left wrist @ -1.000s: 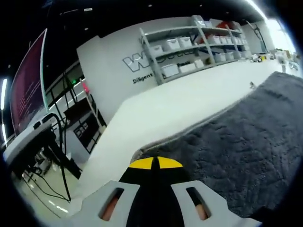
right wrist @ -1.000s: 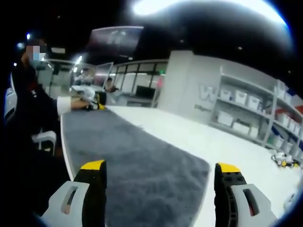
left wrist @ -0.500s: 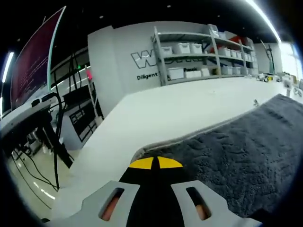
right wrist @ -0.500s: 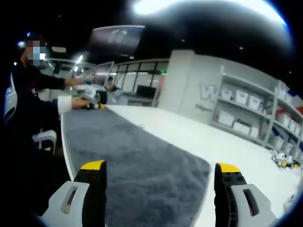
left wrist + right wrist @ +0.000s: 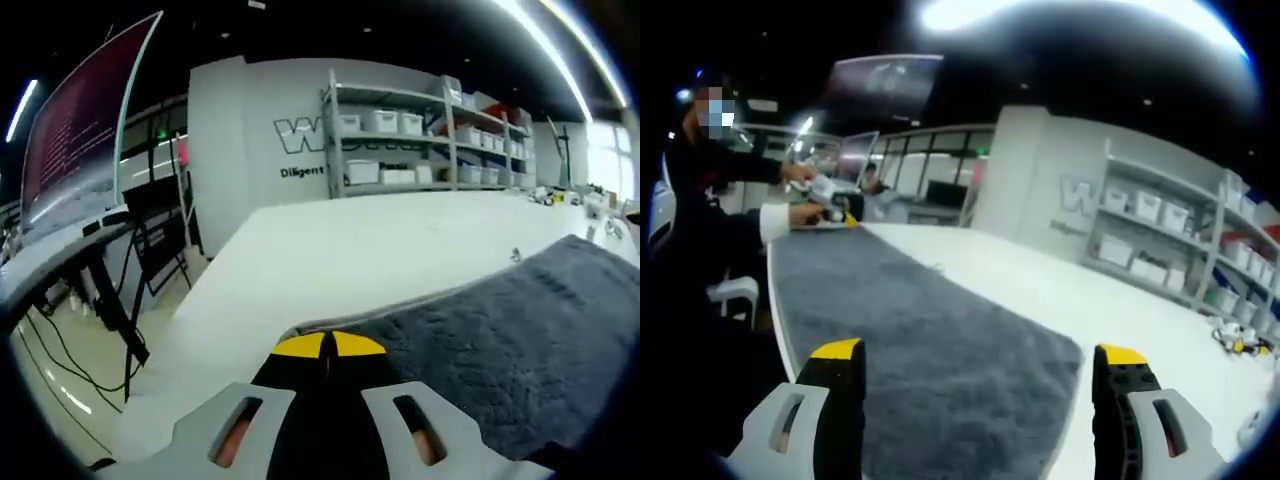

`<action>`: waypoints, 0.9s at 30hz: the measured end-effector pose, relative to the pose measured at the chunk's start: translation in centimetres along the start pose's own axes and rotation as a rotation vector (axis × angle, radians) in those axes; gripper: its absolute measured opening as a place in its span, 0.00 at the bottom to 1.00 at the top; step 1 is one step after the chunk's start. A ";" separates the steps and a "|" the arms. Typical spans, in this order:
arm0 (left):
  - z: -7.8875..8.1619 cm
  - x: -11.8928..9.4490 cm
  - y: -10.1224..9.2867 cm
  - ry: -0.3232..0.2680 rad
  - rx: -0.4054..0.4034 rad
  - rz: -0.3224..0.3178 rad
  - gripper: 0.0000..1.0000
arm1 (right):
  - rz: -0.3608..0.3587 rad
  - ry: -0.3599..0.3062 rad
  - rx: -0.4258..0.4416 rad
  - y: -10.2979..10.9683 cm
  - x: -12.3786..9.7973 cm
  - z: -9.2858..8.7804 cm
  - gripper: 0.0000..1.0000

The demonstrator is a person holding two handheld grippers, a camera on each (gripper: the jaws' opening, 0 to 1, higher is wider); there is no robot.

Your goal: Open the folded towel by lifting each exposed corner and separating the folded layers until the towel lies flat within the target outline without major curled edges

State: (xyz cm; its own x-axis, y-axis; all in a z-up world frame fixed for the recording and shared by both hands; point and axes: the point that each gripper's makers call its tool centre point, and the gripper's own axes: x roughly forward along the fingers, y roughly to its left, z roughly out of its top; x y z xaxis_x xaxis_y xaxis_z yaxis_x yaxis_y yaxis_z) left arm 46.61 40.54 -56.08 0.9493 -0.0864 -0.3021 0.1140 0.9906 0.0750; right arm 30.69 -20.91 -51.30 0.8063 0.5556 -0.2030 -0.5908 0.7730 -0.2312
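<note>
currently the grey towel (image 5: 940, 350) lies spread along the white desk (image 5: 1080, 290), its long axis running from the right tool (image 5: 980, 400) toward the left tool (image 5: 830, 210) at the far end. in the right gripper view the right tool's jaws stand wide apart over the near end, gripping nothing. in the left gripper view the left tool (image 5: 328, 345) has its yellow tips pressed together at the towel's corner (image 5: 315, 328); whether fabric is pinched cannot be told. judged from this, the left tool is nearer that corner
</note>
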 end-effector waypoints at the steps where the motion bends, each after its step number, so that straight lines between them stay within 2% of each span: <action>1: 0.2 -0.4 -0.2 0.005 0.002 -0.006 0.01 | 0.003 0.003 -0.001 0.1 0.0 -0.1 0.95; 7: 0.1 -1.6 -1.2 0.044 0.004 -0.040 0.03 | 0.009 0.008 -0.007 0.3 0.2 -0.1 0.95; 13: 0.1 -3.4 -3.0 0.061 0.024 -0.092 0.12 | 0.006 0.009 -0.001 0.0 0.0 -0.3 0.95; 18: 0.8 -5.0 -4.9 0.024 0.013 -0.131 0.19 | 0.010 0.020 0.000 -0.1 -0.2 -0.6 0.96; 21: 1.1 -6.0 -6.2 0.023 0.008 -0.165 0.22 | 0.011 0.028 0.000 0.0 0.0 -0.8 0.95; 24: 2.4 -6.9 -7.2 -0.036 -0.001 -0.185 0.24 | 0.016 0.034 -0.003 0.3 0.2 -0.8 0.95; 27: 2.7 -7.5 -8.0 -0.047 0.005 -0.204 0.27 | 0.016 0.034 -0.006 0.4 0.3 -0.7 0.96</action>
State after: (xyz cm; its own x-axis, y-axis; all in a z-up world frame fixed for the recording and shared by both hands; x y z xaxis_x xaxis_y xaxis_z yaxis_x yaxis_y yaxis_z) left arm 39.33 32.98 -51.88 0.9192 -0.2900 -0.2664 0.3064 0.9517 0.0213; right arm 30.65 -20.62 -52.11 0.7953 0.5571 -0.2389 -0.6039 0.7621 -0.2334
